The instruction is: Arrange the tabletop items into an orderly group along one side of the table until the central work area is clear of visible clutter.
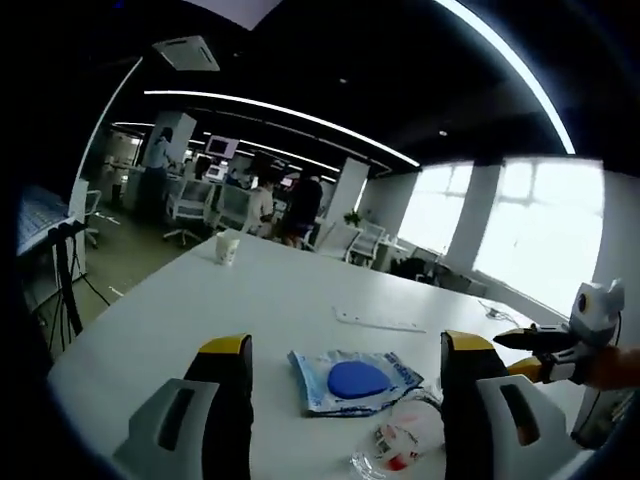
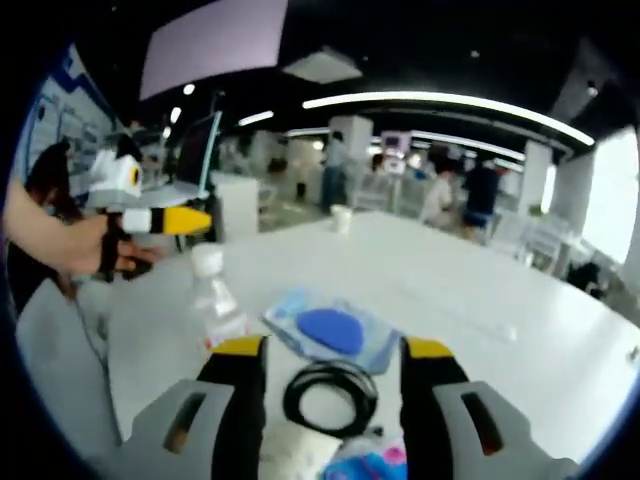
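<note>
In the left gripper view, the left gripper (image 1: 345,385) stands spread wide over the white table (image 1: 200,300), pinching nothing. Taking the blue packet (image 1: 352,380) as the landmark: it lies flat between the two jaws, touching neither. Far beyond it, a paper cup (image 1: 227,248) stands alone. Just beyond it to the right lies a pale strip (image 1: 380,321). Nearer than the packet, beside the right-hand jaw, sits a clear wrapper with red marks (image 1: 405,440). The right gripper (image 1: 530,342) comes in from the right edge; I cannot tell how its jaws stand there.

In the right gripper view, a clear bottle (image 2: 213,300) stands just left of the packet (image 2: 330,330). A black cable coil (image 2: 330,397) lies nearer, between the right gripper's (image 2: 332,370) spread, empty jaws.
</note>
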The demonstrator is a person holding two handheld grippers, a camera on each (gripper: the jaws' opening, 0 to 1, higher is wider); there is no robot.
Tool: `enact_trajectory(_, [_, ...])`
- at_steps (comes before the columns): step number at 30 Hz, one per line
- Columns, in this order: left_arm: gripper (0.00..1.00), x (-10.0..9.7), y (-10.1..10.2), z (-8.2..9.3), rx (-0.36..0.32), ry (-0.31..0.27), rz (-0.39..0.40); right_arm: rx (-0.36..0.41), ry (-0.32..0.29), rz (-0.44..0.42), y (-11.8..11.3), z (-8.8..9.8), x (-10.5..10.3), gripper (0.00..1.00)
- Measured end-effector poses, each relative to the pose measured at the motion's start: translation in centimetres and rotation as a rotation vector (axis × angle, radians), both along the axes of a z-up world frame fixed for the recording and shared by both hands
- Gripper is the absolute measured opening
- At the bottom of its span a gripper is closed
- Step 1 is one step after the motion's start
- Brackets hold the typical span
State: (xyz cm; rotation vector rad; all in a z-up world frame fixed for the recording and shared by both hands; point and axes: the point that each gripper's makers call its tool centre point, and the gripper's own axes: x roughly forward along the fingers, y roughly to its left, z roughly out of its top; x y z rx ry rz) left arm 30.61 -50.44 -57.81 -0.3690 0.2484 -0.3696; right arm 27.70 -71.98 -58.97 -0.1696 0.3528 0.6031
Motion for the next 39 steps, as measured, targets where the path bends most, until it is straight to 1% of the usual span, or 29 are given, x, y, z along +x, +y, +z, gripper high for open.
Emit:
enact_trajectory(1, [0.76, 0.4, -0.1, -0.4, -0.011, 0.019, -0.004, 0.002, 0.005, -0.007, -0.2, -0.1, 0.3, 0.5])
enact_trajectory(2, [0.76, 0.9, -0.1, -0.6, -0.017, 0.017, -0.004, 0.002, 0.01, -0.01, -0.4, -0.2, 0.6, 0.5])
enact_trajectory(3, [0.76, 1.4, -0.1, -1.1, -0.025, 0.037, -0.006, 0.002, 0.017, -0.016, -0.6, -0.3, 0.7, 0.5])
enact_trajectory(6, [0.75, 2.4, -0.1, -2.1, -0.013, 0.065, -0.006, 0.018, 0.032, -0.033, -1.1, -0.5, 1.3, 0.5])
enact_trajectory(9, [0.75, 3.4, 0.0, -3.0, -0.026, 0.098, 0.0, 0.034, 0.04, -0.055, -1.6, -0.6, 1.8, 0.49])
enact_trajectory(11, [0.74, 3.8, -0.2, -3.8, -0.03, 0.129, -0.002, 0.039, 0.049, -0.066, -1.9, -0.9, 2.2, 0.49])
enact_trajectory(14, [0.73, 4.5, -0.4, -5.1, -0.042, 0.179, -0.008, 0.073, 0.091, -0.096, -2.2, -1.7, 2.9, 0.49])
enact_trajectory(19, [0.72, 5.1, -0.8, -6.6, -0.042, 0.226, -0.017, 0.091, 0.114, -0.112, -2.2, -2.4, 3.8, 0.49])
enact_trajectory(24, [0.71, 5.8, -1.1, -7.6, -0.035, 0.251, -0.026, 0.103, 0.142, -0.13, -2.2, -3.2, 4.3, 0.49])
enact_trajectory(30, [0.7, 6.4, -1.7, -9.0, -0.027, 0.283, -0.039, 0.11, 0.173, -0.142, -2.2, -4.6, 5.5, 0.49])
enact_trajectory(39, [0.69, 7.0, -2.0, -9.8, -0.025, 0.303, -0.043, 0.127, 0.209, -0.156, -2.1, -6.4, 6.9, 0.49])
